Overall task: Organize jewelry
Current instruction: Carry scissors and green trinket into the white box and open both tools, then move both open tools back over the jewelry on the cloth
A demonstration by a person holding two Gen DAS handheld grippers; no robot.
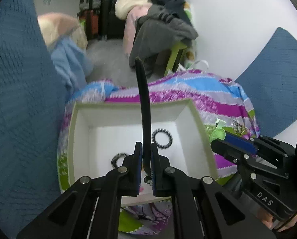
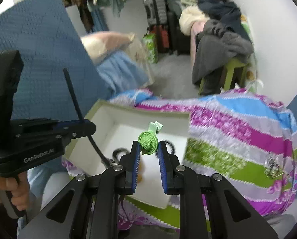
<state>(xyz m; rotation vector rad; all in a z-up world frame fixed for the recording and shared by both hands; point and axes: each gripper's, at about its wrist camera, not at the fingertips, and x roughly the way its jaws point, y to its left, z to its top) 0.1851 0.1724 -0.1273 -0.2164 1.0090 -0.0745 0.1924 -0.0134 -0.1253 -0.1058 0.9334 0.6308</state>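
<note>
Both loads hang over the white box [image 1: 190, 115] on the striped bedspread [image 1: 218, 99] (drop-off step): left hand-held gripper [image 1: 146, 159] clenched on a black headband [image 1: 143, 103], right hand-held gripper [image 2: 148, 151] grasping a green hair clip [image 2: 148, 139], needing release among the black hair ties [image 1: 162, 138].

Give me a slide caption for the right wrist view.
Right claw carries a green hair clip over the white box, while the left claw holds a black headband alongside.
</note>
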